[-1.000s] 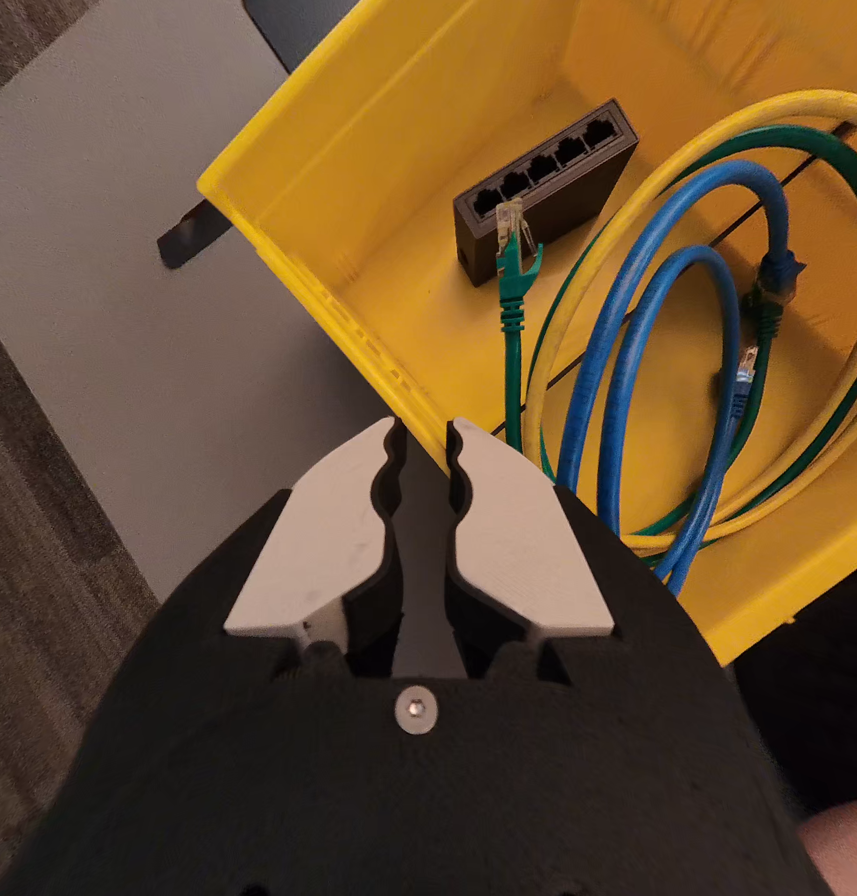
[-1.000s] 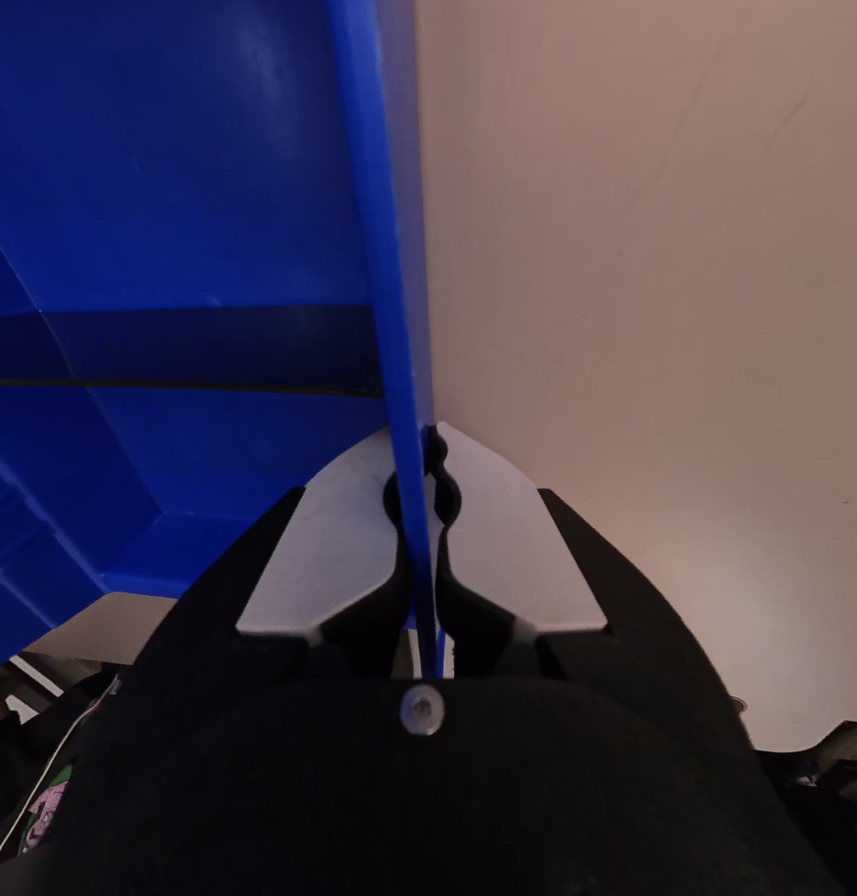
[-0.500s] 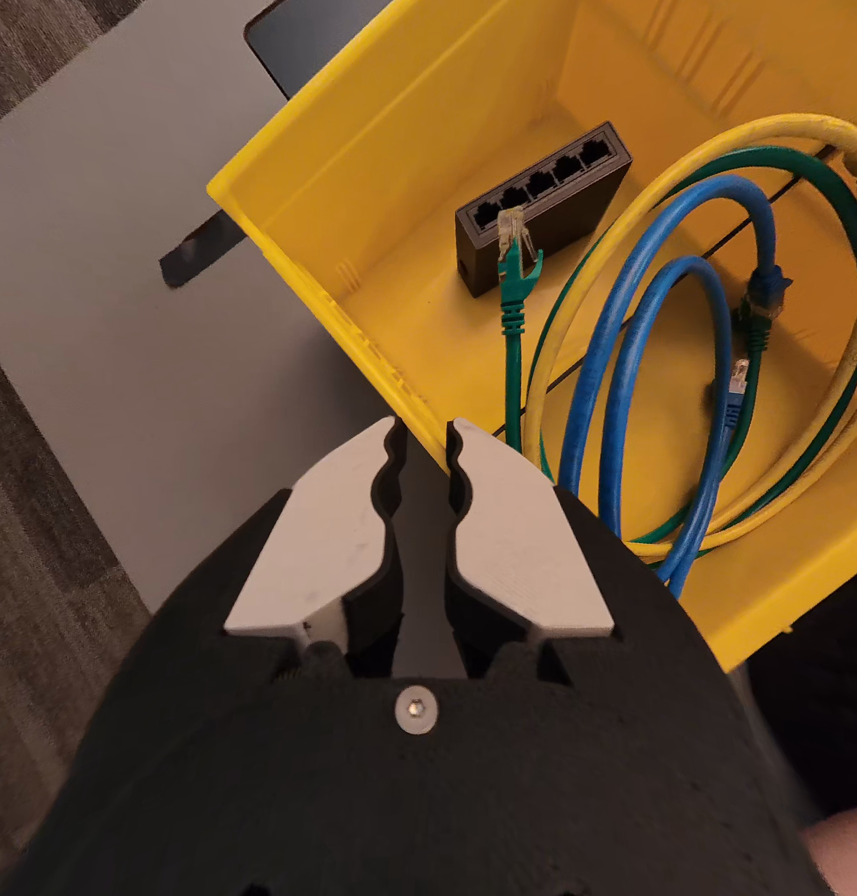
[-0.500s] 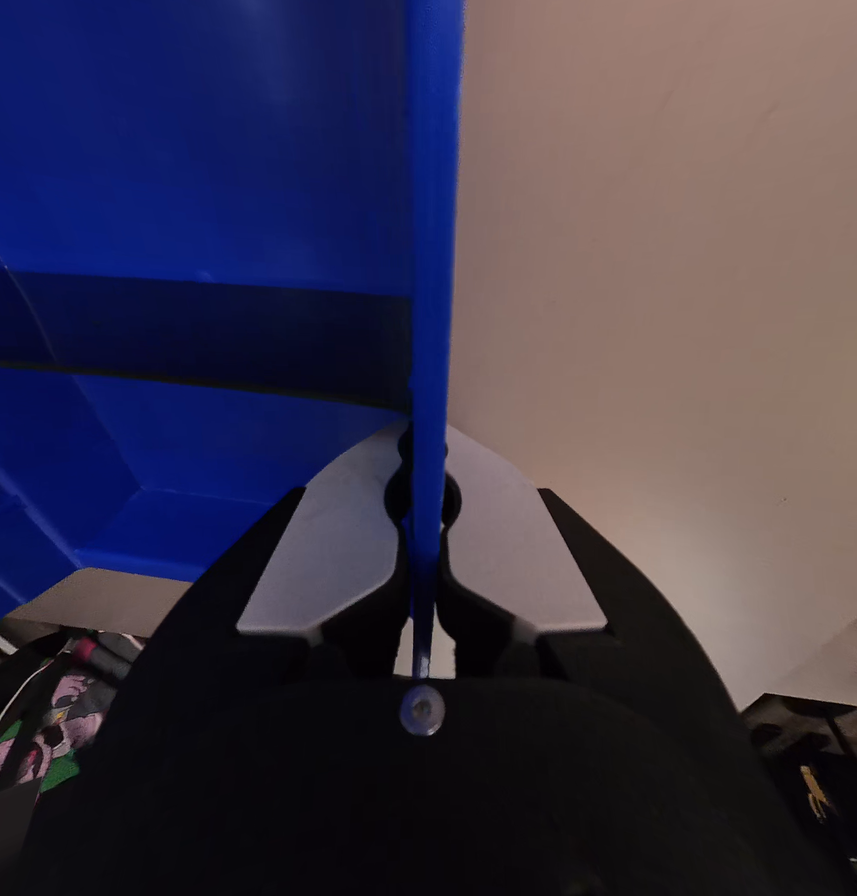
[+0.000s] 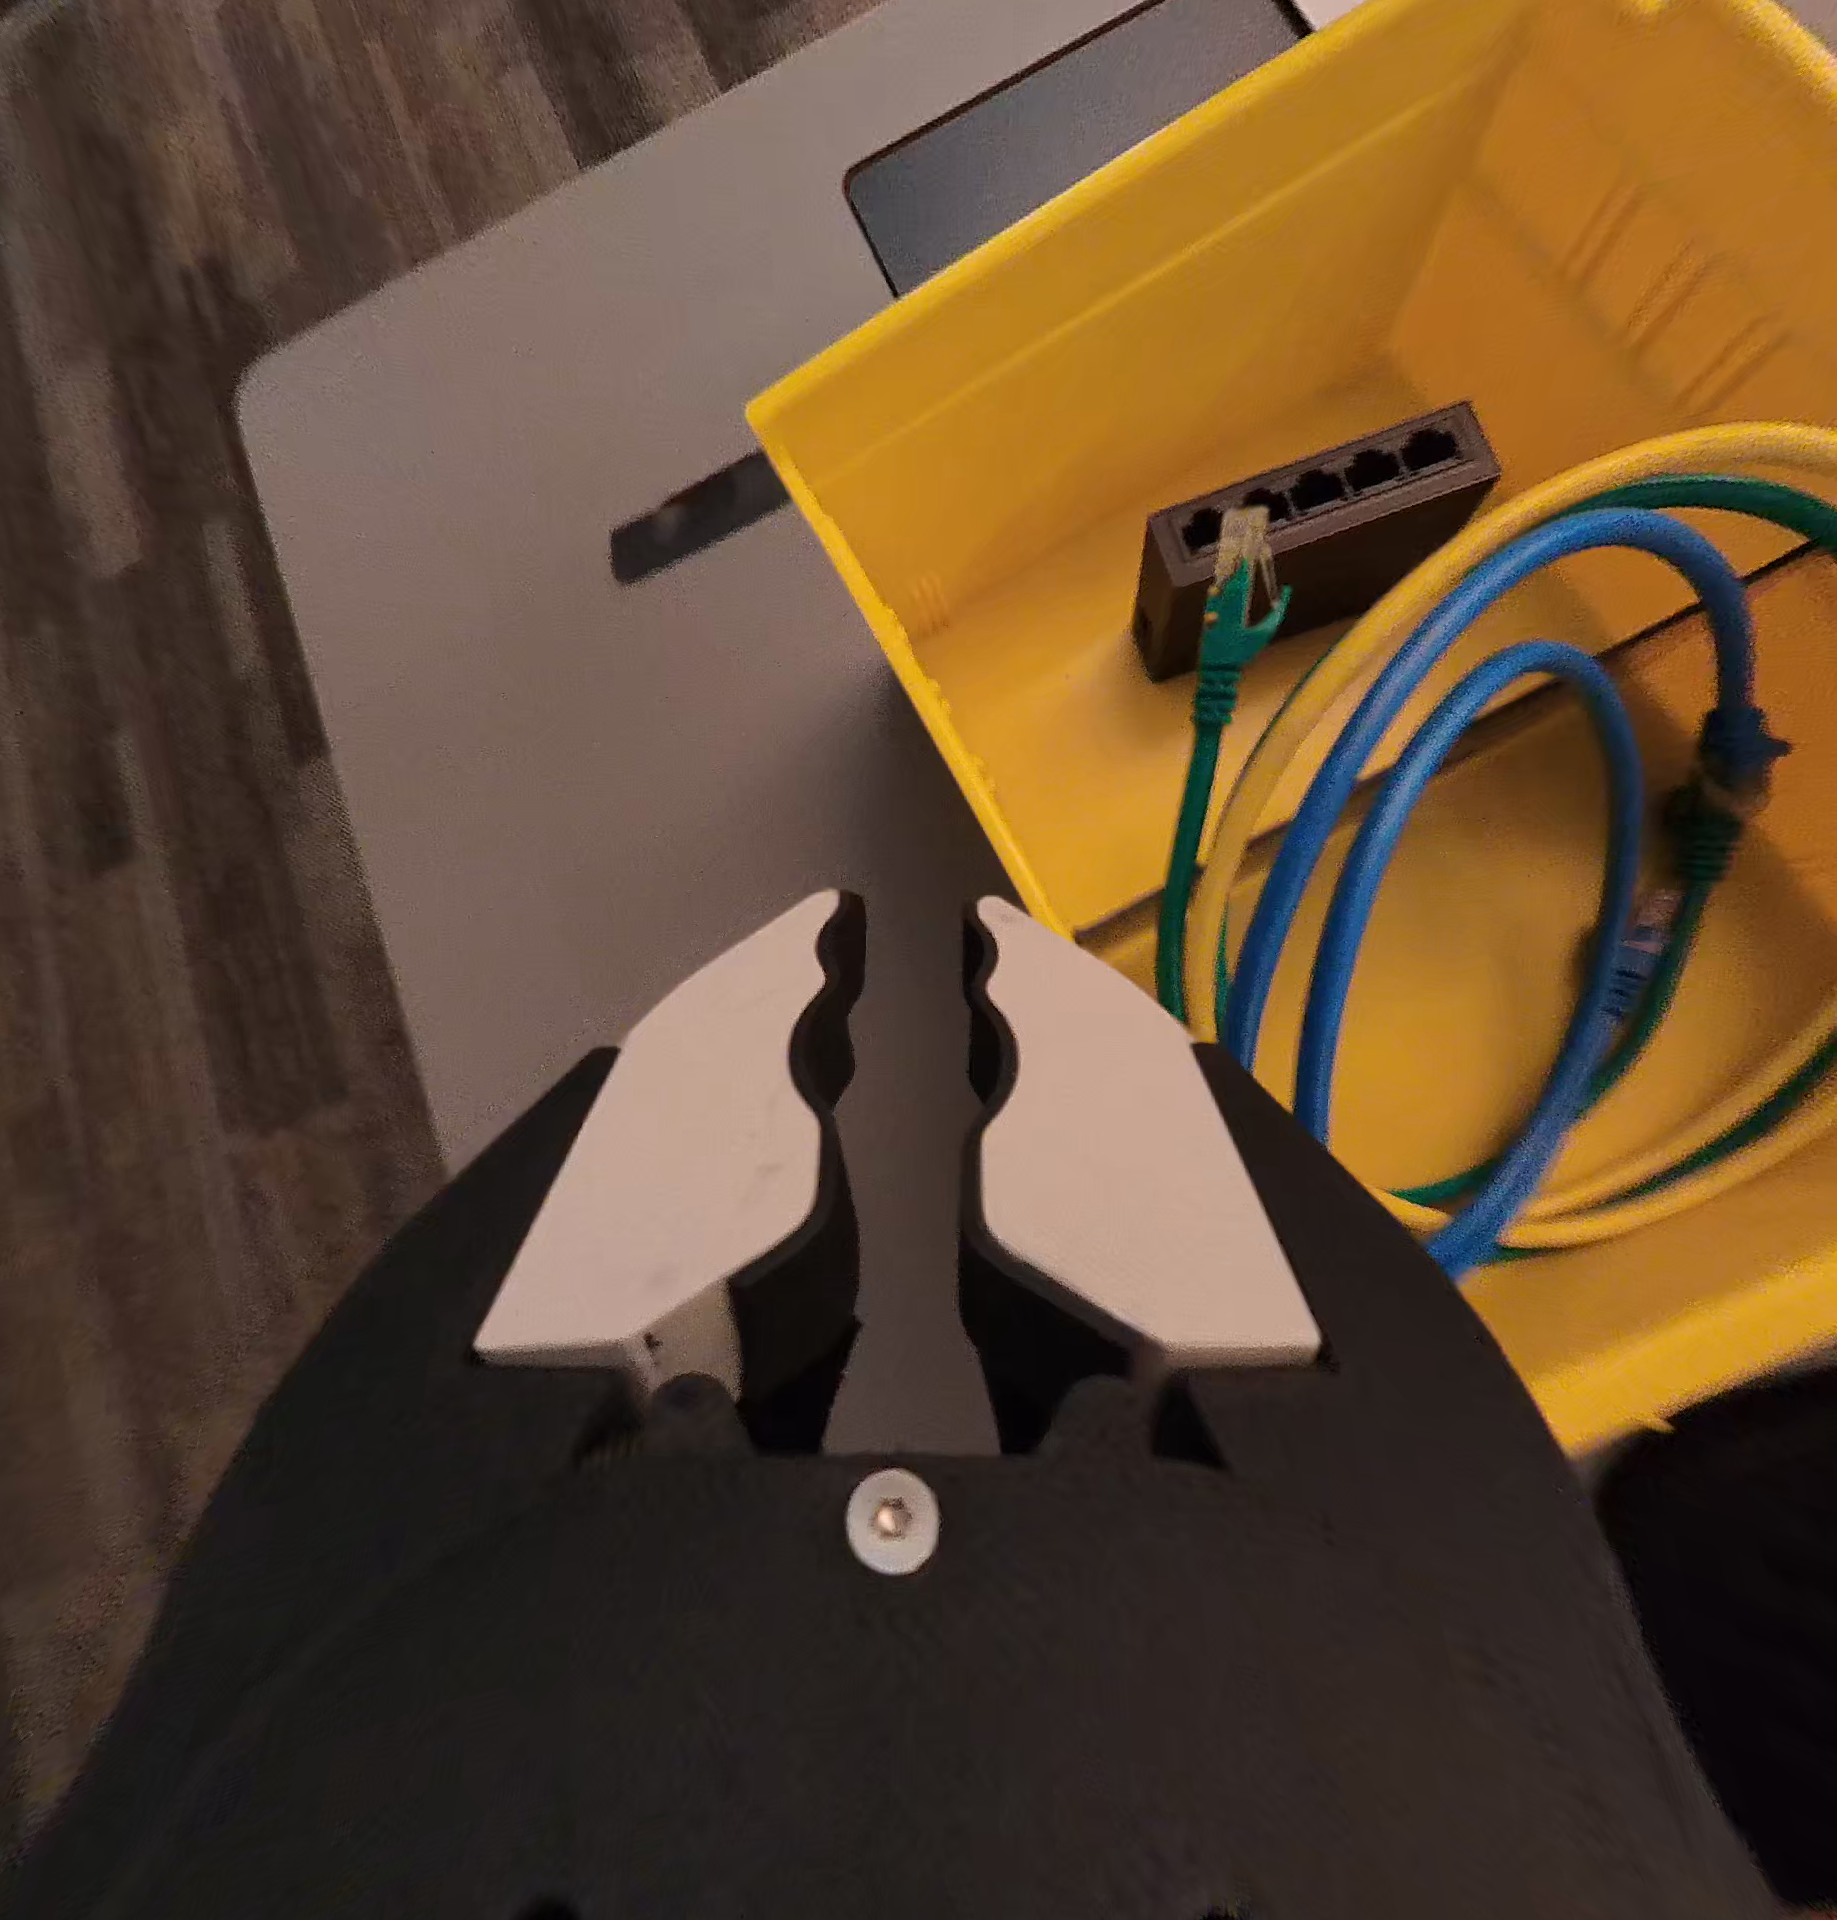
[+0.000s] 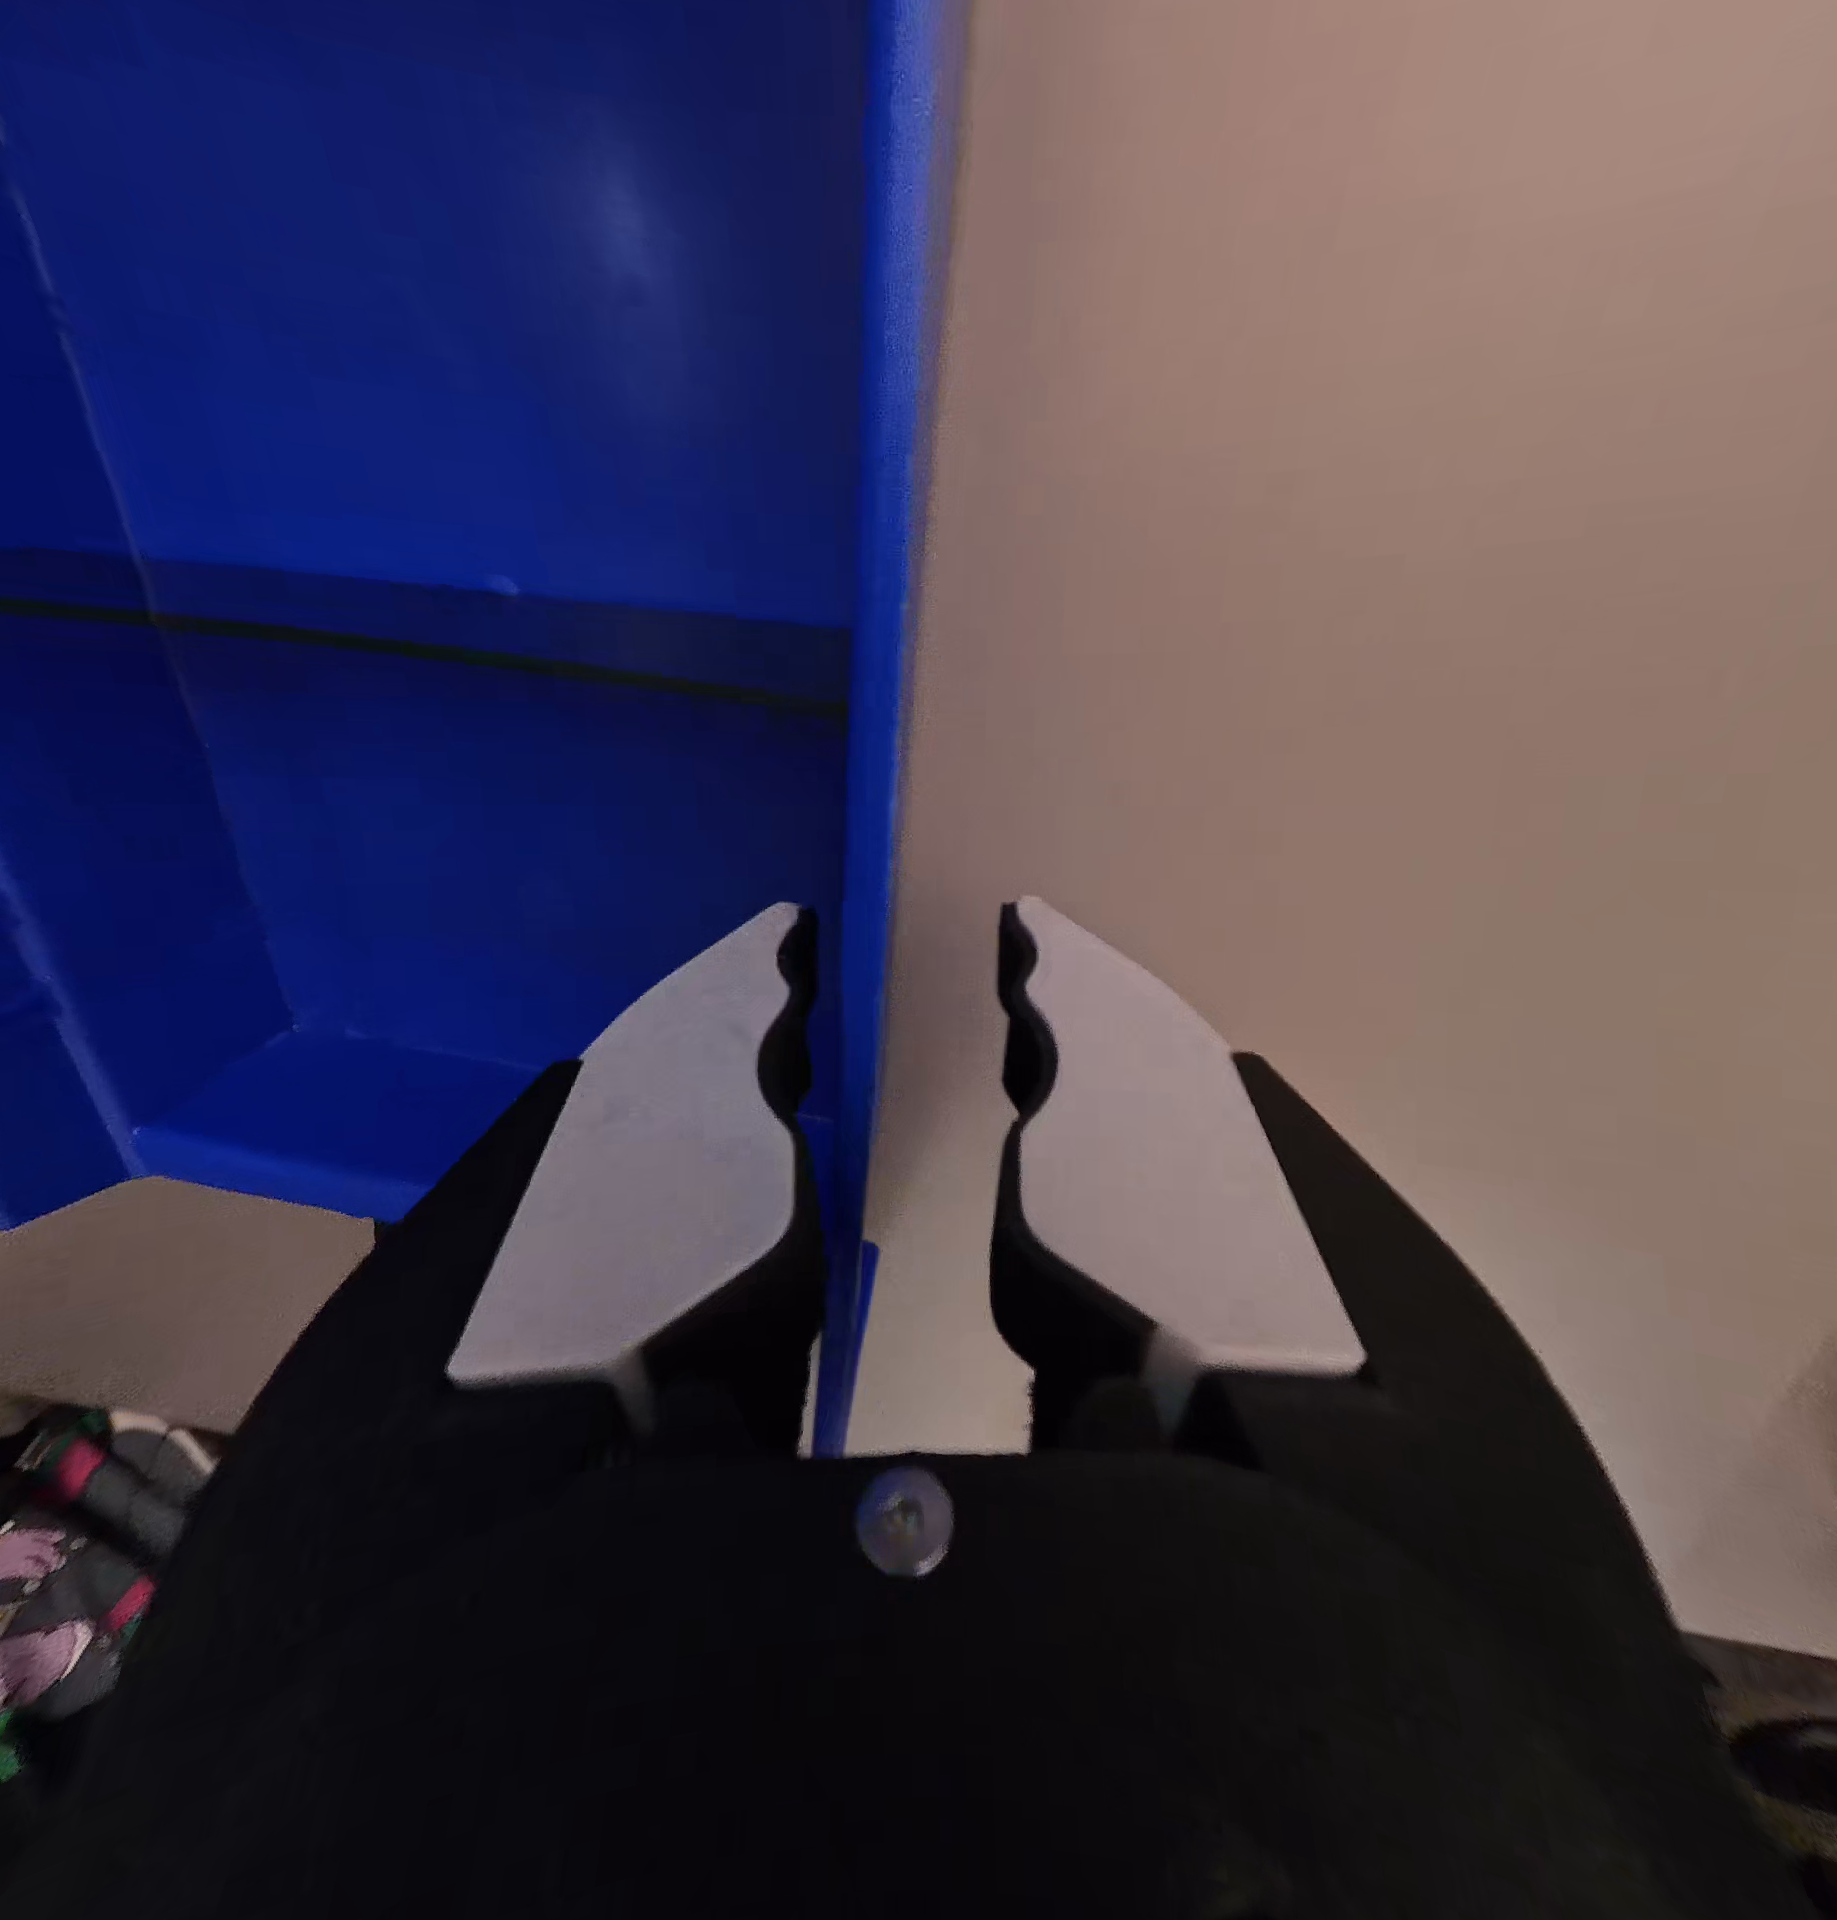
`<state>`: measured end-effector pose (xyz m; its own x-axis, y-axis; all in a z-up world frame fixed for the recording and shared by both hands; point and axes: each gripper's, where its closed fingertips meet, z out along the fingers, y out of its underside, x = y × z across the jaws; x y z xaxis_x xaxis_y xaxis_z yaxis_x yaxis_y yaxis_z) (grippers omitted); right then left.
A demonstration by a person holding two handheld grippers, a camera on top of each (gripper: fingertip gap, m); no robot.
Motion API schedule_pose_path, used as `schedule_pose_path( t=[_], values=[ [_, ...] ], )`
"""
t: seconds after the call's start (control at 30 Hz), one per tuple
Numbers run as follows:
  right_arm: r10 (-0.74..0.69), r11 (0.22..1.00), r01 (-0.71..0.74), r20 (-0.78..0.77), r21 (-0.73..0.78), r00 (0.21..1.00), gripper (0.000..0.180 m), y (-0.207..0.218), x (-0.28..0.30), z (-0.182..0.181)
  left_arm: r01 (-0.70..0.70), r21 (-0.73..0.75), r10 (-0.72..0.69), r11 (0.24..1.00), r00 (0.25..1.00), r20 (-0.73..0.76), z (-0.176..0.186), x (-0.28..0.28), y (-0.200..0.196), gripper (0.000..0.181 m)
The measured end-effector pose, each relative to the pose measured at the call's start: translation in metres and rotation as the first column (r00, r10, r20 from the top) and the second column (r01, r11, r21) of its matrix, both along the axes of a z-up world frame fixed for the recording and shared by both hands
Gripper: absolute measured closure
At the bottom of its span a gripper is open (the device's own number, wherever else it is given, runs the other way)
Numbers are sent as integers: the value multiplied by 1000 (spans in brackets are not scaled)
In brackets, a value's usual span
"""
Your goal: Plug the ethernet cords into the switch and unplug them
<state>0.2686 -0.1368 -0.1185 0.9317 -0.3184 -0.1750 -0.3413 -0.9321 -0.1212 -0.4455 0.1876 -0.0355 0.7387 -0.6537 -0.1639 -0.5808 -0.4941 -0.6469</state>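
Both tongs, left [image 5: 912, 920] and right [image 6: 906, 920], gape empty; frame edge crops the blurred cords [image 5: 1413, 883].

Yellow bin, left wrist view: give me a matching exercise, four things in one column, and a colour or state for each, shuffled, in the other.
Things:
1. switch
2. green plug
3. left gripper
4. table

Colour or state:
A. grey, under the yellow bin
B. open, holding nothing, outside the bin
C. black, every visible port empty
D. loose, lying against the switch's front

Pairs: 1-C, 2-D, 3-B, 4-A
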Motion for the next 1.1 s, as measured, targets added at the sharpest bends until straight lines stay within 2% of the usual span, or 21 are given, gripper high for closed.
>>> schedule_pose_path(
  t=[0.03, 0.1, 0.2, 0.37, 0.47, 0.57, 0.73, 0.83, 0.87, 0.93, 1.0, 1.1],
  values=[
    [-8, 999, 7, 27, 35, 1000, 142, 1, 5, 9, -15, -42, 17, 999, 999, 39, 1, -3, -7, 161],
    [-22, 992, 11, 85, 124, 996, 139, 6, 13, 32, -30, -170, 55, 985, 989, 140, -1, -5, -24, 143],
    [-75, 949, 3, 215, 316, 974, 139, 18, 24, 77, 27, -386, 87, 922, 958, 274, -8, 0, -55, 137],
    [-147, 781, -39, 244, 623, 959, 139, 42, 4, 146, 30, -513, 51, 858, 989, 142, -34, -4, -87, 135],
    [-113, 664, -95, 225, 742, 968, 139, 60, -27, 183, 1, -576, 21, 818, 999, 32, -52, -5, -99, 143],
    [-70, 567, -174, 258, 805, 964, 139, 75, -58, 217, -38, -597, 53, 801, 999, 8, -54, -5, -101, 151],
    [-60, 482, -294, 366, 825, 929, 138, 86, -90, 241, -142, -539, 117, 830, 990, -79, -50, -21, -92, 156],
    [-55, 359, -364, 408, 860, 911, 139, 93, -106, 243, -167, -453, 145, 876, 986, -82, -31, -25, -88, 156],
    [-53, 346, -392, 435, 852, 899, 135, 97, -106, 244, -165, -392, 154, 905, 986, -60, -18, -24, -82, 154],
    [-65, 377, -432, 488, 820, 870, 130, 100, -102, 239, -134, -218, 138, 967, 990, 2, 12, -13, -65, 135],
    [-69, 412, -452, 522, 791, 850, 129, 102, -99, 233, -38, -77, 41, 996, 998, 44, 30, 9, -55, 124],
    [-60, 416, -466, 534, 781, 843, 129, 103, -102, 232, 79, -7, -79, 997, 995, -68, 17, 32, -44, 118]
  ],
)
